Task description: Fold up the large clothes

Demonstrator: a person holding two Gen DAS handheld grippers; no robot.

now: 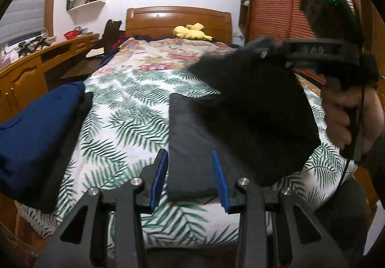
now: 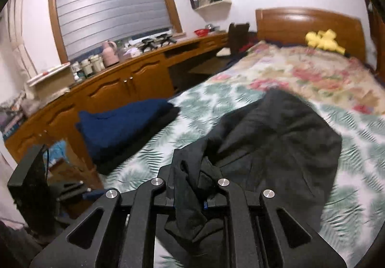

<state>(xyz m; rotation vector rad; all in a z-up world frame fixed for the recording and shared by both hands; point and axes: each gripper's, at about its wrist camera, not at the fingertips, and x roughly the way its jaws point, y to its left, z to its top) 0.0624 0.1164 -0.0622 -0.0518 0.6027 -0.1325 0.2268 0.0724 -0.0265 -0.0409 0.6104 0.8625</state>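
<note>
A black garment [image 1: 204,138] lies on the leaf-print bedsheet [image 1: 125,109], partly folded flat. My left gripper [image 1: 190,171] is open and empty, its blue pads [image 1: 160,171] just above the garment's near edge. My right gripper [image 2: 190,186] is shut on a bunched edge of the black garment [image 2: 276,138] and holds it lifted above the bed. In the left wrist view the right gripper [image 1: 267,51] shows at the upper right with the cloth [image 1: 259,109] hanging from it.
A folded navy garment [image 1: 33,138] on a dark one sits at the bed's left edge [image 2: 120,128]. A yellow plush toy [image 1: 190,31] lies by the wooden headboard [image 1: 178,18]. A wooden desk [image 2: 125,75] runs along the left wall.
</note>
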